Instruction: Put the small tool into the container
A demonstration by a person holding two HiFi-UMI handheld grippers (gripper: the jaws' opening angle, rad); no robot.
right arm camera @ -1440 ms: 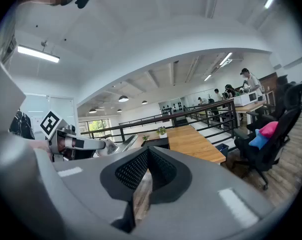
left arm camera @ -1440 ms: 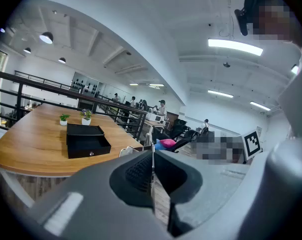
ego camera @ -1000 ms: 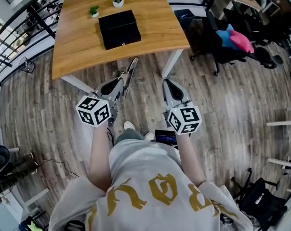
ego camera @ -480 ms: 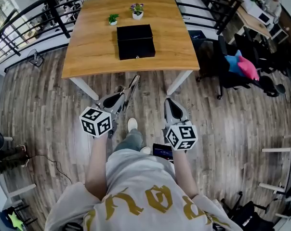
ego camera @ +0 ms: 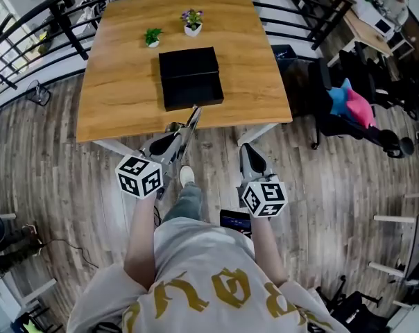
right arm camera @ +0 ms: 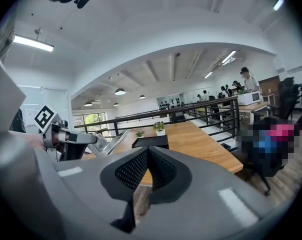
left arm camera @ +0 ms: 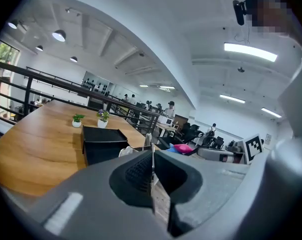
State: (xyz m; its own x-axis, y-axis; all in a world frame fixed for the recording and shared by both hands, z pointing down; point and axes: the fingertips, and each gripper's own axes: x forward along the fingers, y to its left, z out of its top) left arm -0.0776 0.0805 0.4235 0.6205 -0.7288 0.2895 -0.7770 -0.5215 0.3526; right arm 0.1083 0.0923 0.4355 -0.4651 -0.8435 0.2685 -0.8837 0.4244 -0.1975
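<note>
Metal small tool (ego camera: 189, 125) is sitting clamped edge-on between the left gripper's (ego camera: 175, 141) jaws, its tip pointing at the wooden table's (ego camera: 119, 89) near edge, short of the black container (ego camera: 190, 78) standing there. Right gripper (ego camera: 246, 150) is hanging alongside, jaws together, holding nothing

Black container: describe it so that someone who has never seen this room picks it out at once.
Find the wooden table by the black railing. The black container sits near the middle of its top. It is the only dark, boxy thing there; its sole neighbours, two tiny potted plants in white pots, stand beyond it.
</note>
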